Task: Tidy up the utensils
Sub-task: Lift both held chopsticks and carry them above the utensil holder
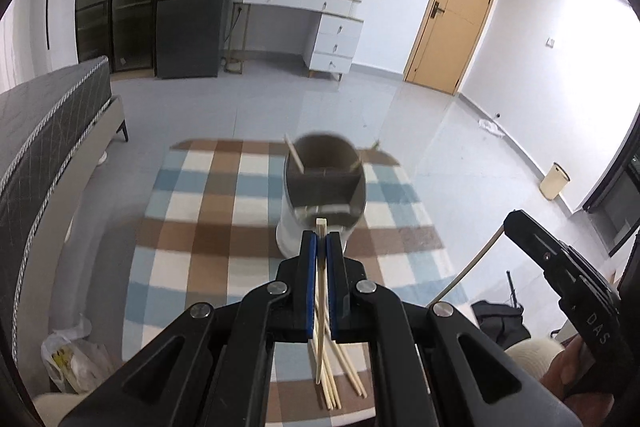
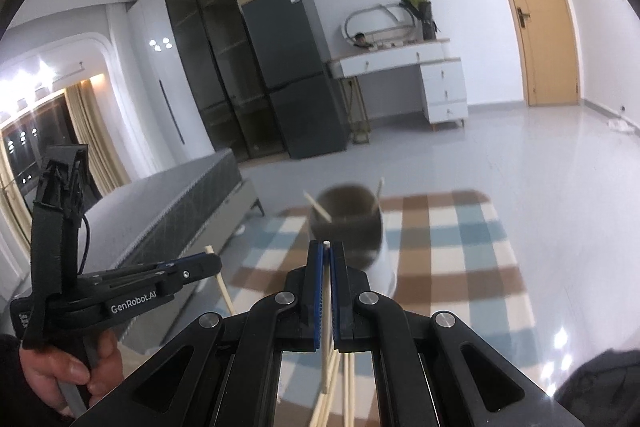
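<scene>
Here my left claw (image 1: 321, 239) clenches a pale square-tipped chopstick (image 1: 320, 307), my right claw (image 2: 327, 251) a round-tipped one (image 2: 327, 311); the left claw's housing reads "GenRobot.AI", the right's "DAS"

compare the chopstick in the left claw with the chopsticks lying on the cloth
The held chopstick is clamped between the left claw's blue pads, off the checked cloth, its end poking out past the tips; the loose chopsticks lie flat on the cloth. The held chopstick is single; the loose chopsticks are several, fanned out and crossing one another. Both look like the same pale wood.
</scene>
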